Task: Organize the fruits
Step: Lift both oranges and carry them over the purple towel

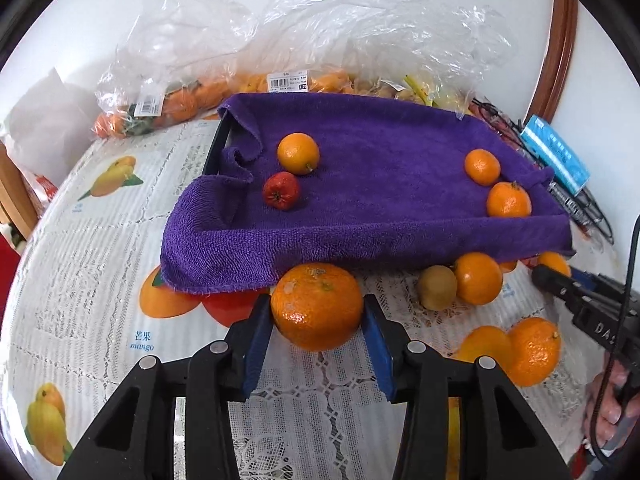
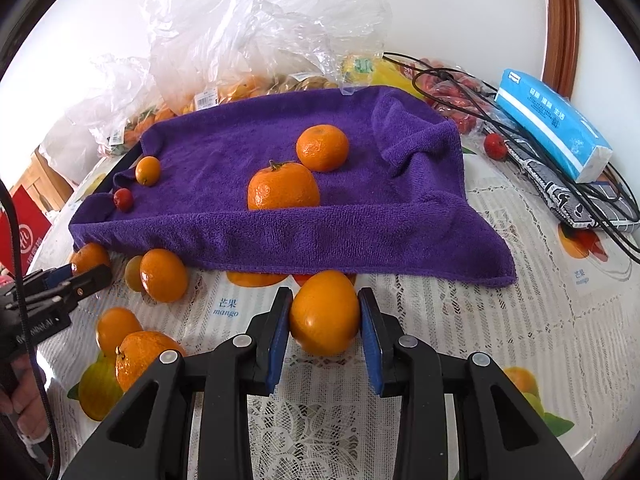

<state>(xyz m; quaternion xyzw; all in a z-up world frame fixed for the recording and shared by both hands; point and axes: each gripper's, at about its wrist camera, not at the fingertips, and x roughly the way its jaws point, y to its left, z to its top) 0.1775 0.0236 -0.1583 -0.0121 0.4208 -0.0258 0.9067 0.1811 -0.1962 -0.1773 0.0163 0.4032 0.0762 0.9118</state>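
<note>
Nearest, my left gripper (image 1: 317, 322): blue pads pressed on both sides of a large, dimpled orange mandarin (image 1: 317, 306), which sits just at the front hem of the purple terry towel (image 1: 360, 200). My right gripper (image 2: 325, 324): blue pads clamped on a smooth, oval orange fruit (image 2: 325, 313), likewise just before the towel's front edge. Beneath both: a table under a white lace-pattern cover printed with mangoes (image 2: 460, 340). Loose on that cover, between my two grippers: a pair of mandarins touching one another (image 1: 516, 350); farther in, a dull green-brown round fruit (image 1: 437, 287) touching a small glossy orange (image 1: 478, 278), both just beside the towel's hem. Next, the towel itself, draped over a dark-rimmed tray (image 1: 218, 142) whose edge shows only at the left corner. On the towel, left part: one small red fruit (image 1: 281, 196) just beside one small round orange with a stem (image 1: 298, 153). On the towel, right part: two stemmed mandarins near each other, the nearer (image 1: 509, 199) against the raised front fold, the farther (image 1: 482, 166) behind it. Right of the towel: a blue tissue pack (image 2: 554, 124) lying over black cables (image 2: 460, 92). Farthest, against the white wall: crumpled clear plastic bags (image 1: 340, 32) holding more orange fruit, with price labels.
</note>
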